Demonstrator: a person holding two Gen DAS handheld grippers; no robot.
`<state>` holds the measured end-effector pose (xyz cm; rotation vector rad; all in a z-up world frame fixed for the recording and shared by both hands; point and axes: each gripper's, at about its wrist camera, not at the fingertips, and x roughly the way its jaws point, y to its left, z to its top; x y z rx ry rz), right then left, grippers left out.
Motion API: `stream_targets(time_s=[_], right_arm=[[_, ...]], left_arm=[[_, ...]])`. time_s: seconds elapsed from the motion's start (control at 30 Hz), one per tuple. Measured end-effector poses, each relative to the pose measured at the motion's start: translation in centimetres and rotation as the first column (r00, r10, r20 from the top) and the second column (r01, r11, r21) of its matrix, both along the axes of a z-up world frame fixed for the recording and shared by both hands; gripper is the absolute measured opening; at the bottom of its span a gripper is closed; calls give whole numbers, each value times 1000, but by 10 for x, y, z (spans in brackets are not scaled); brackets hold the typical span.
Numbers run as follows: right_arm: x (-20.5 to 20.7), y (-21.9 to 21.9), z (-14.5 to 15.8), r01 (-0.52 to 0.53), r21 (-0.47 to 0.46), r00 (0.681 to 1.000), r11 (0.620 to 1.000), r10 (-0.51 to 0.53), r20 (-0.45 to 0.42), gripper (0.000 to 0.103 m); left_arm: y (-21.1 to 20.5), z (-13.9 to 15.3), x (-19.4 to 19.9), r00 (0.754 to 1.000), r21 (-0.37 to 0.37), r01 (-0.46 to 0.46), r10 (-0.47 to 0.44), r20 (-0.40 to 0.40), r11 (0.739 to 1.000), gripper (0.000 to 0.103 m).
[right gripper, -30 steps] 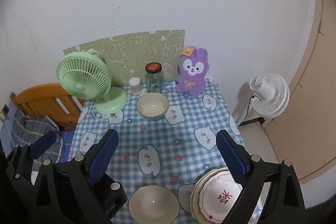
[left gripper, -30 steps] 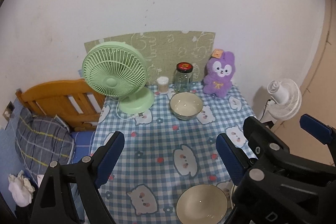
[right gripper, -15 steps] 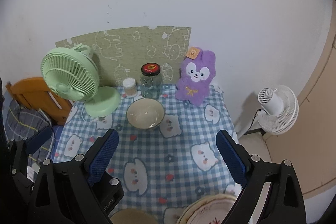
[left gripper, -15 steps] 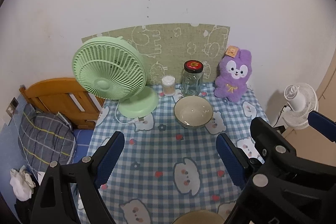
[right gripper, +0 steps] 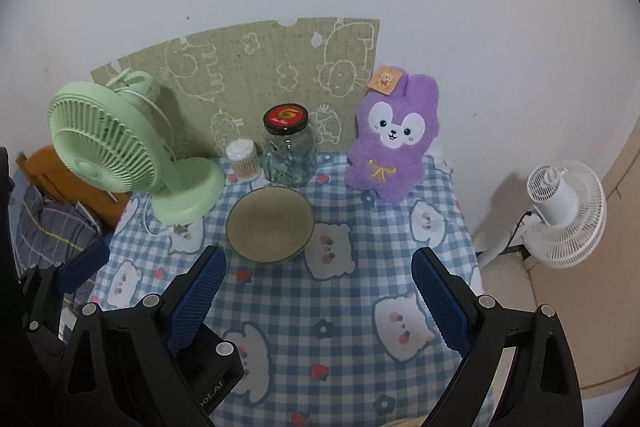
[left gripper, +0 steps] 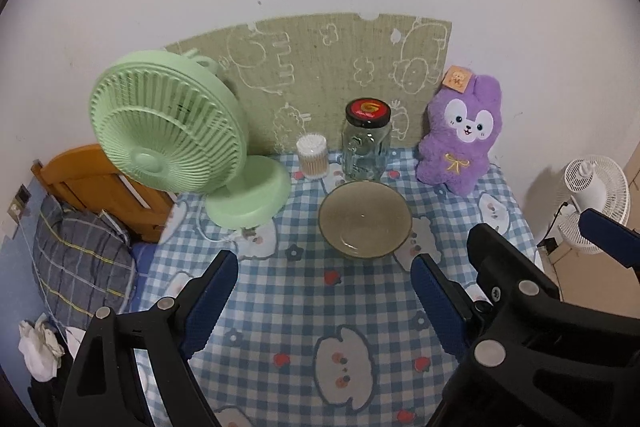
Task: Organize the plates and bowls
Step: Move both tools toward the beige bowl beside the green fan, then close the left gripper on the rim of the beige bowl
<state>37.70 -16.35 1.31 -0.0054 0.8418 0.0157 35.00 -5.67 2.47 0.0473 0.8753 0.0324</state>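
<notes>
While both grippers hung above the near half of the table (left gripper: 304, 291), the left gripper (left gripper: 324, 291) had its jaws spread wide with nothing between them, and the right gripper (right gripper: 318, 291) stood equally wide and held nothing. The bowl (left gripper: 365, 219) (right gripper: 270, 223) sat upright on the checked cloth toward the back of the table, ahead of both grippers and apart from their fingertips. Just behind it stood the glass jar (left gripper: 366, 139) with a red lid, with the cotton swab tub (left gripper: 312, 155) beside the jar on the left. The green fan (left gripper: 172, 131) occupied the back left corner, its base near the bowl's left side but not touching it. The purple plush rabbit (right gripper: 394, 143) leaned at the back right, against the wall. Between the bowl and the grippers the cloth lay open, showing only its printed bears and flowers. The table's right edge dropped toward a white floor fan (right gripper: 564, 213), and its left edge met a wooden bed frame (left gripper: 88, 179). At the very bottom of the right wrist view a pale curved rim (right gripper: 400, 423) barely showed; what it belonged to could not be told.
</notes>
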Motion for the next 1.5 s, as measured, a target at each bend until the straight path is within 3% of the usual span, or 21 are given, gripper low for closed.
stream_targets(time_s=[0.17, 0.27, 0.5, 1.33, 1.5], right_arm=[[21, -3, -15, -8, -40, 1000, 999, 9, 14, 96], [34, -7, -24, -11, -29, 1000, 1000, 11, 8, 96], [57, -9, -45, -26, 4, 1000, 1000, 26, 12, 94], [136, -8, -134, -38, 56, 994, 998, 44, -99, 55], [143, -4, -144, -37, 45, 993, 998, 42, -108, 54]], left_arm=[[-7, -18, 22, 999, 11, -13, 13, -29, 1000, 87], [-9, -28, 34, 999, 3, -18, 18, -50, 1000, 77], [-10, -47, 53, 998, 23, -53, 54, -38, 998, 75], [-2, -133, 125, 986, 74, -110, 118, -119, 991, 48], [2, -142, 130, 985, 72, -123, 130, -117, 990, 45]])
